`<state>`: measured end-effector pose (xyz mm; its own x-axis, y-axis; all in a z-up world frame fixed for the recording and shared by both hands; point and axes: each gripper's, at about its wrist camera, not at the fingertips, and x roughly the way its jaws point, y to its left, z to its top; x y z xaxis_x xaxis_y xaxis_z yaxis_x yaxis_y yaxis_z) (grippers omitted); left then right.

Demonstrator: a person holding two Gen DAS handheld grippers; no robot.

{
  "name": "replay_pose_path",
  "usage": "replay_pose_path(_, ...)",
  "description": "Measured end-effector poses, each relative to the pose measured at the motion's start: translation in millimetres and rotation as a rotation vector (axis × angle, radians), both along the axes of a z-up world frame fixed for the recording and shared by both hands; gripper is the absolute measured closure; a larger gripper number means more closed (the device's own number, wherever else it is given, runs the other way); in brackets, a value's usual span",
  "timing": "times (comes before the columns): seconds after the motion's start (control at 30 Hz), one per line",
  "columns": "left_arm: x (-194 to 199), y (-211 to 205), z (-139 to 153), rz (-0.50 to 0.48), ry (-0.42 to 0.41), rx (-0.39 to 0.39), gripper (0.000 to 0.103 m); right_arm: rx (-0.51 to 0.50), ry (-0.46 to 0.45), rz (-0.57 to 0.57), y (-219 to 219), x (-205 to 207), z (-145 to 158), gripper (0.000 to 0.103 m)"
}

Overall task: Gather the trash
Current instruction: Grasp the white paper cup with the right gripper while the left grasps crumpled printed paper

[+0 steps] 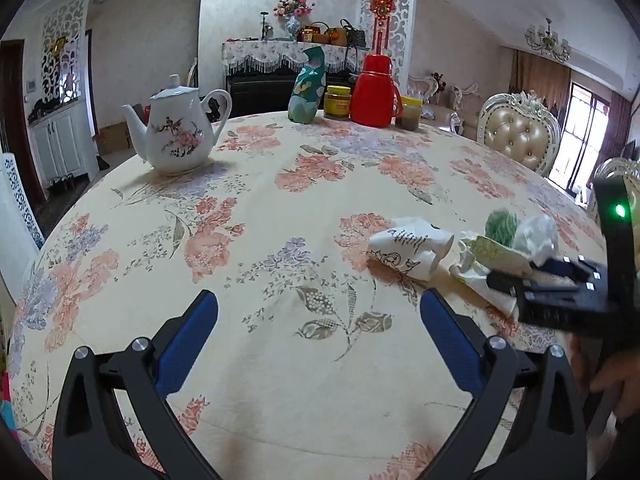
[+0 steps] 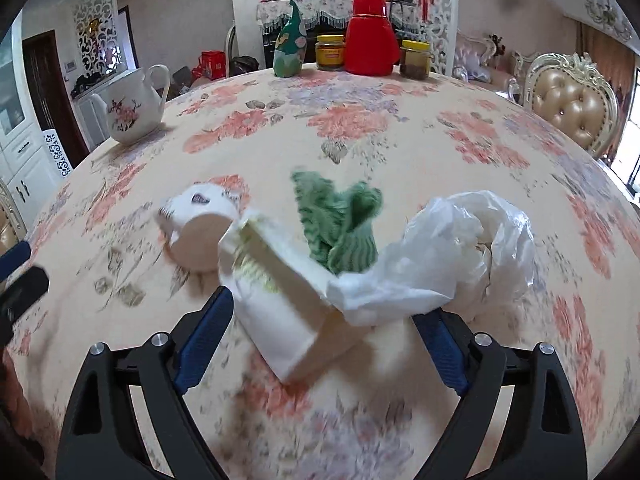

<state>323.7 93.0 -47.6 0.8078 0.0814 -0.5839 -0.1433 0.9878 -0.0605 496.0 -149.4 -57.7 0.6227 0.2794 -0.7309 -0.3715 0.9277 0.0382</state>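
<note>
Trash lies in a small heap on the worktop (image 1: 280, 208), which is draped in a floral cloth: a crumpled paper cup (image 1: 408, 246) printed with dark script too small to read, a torn white carton (image 2: 276, 292) with yellow-green print, a green knitted scrap (image 2: 340, 220) and a crumpled white plastic bag (image 2: 460, 256). In the left wrist view the heap sits at about three o'clock, well right of the left gripper (image 1: 319, 320), whose jaws stand released over bare cloth. The right gripper (image 2: 324, 320) has its jaws spread wide, the carton lying between them with no pad seen pressing on it; motion blur smears that view.

The right wrist view alone shows the carton's open end and a small dark mark on the cup, unreadable. The left wrist view alone shows the right gripper's body with a green light, and the whole teapot (image 1: 176, 132) at ten o'clock. At twelve o'clock stand a red thermos (image 1: 376, 92), two yellow-lidded jars (image 1: 337, 103) with labels too blurred to read, and a green pouch (image 1: 308, 88).
</note>
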Motion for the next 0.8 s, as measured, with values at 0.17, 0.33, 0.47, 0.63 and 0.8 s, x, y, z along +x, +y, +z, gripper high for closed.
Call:
replay_pose_path(0.17,2,-2,-3,-0.01,0.007,-0.003,0.005,0.041,0.048,0.048,5,11,-6,0.025)
replay_pose_path(0.33,5,-2,-6,0.004,0.014,-0.014,0.005,0.046,0.027,0.11,7,-4,-2,0.071)
replay_pose_path(0.47,8,-4,-10,0.009,0.033,-0.008,0.005,0.075,0.062,0.128,-1,-21,-4,0.096)
replay_pose_path(0.63,7,-5,-9,0.025,0.029,-0.028,0.005,0.068,0.042,0.18,-8,-46,0,0.091)
replay_pose_path(0.8,6,-13,-7,0.011,0.016,-0.016,0.005,0.11,-0.009,0.144,-12,-40,12,0.022)
